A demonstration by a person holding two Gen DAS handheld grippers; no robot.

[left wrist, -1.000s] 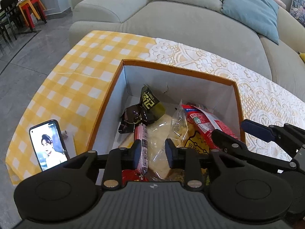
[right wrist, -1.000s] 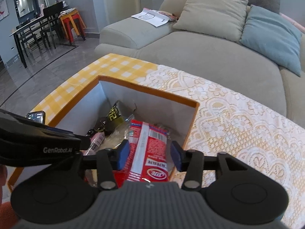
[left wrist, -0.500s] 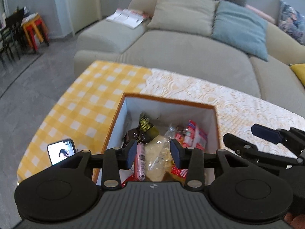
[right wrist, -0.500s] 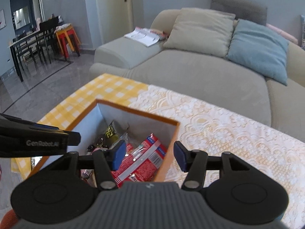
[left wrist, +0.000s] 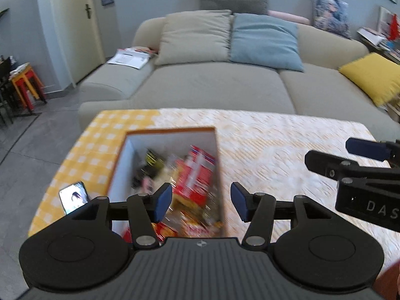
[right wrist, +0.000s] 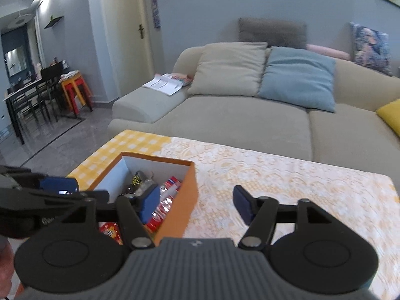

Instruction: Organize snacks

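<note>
An orange-rimmed cardboard box point(left wrist: 170, 131) point(right wrist: 188, 190) with white inner walls stands on the table and holds several snack packets, among them a red one point(left wrist: 197, 172) point(right wrist: 166, 200) and a dark one point(left wrist: 152, 161). My left gripper point(left wrist: 201, 201) hovers above the box's near end. Its jaws are opening with nothing between them. My right gripper point(right wrist: 196, 206) hangs over the box's right wall and the lace cloth. Its jaws are opening too, and they are empty. The right gripper point(left wrist: 350, 160) also shows at the right edge of the left wrist view.
A yellow-checked cloth point(left wrist: 82, 155) and a lace cloth point(left wrist: 287, 150) cover the table. A phone point(left wrist: 73, 197) lies left of the box. Behind the table is a beige sofa point(left wrist: 215, 85) with cushions and papers. Dining chairs and stools point(right wrist: 72, 92) stand at the far left.
Both grippers have pulled up and back from the box, and their jaws have widened. The red packet that lay between the right jaws now lies in the box.
</note>
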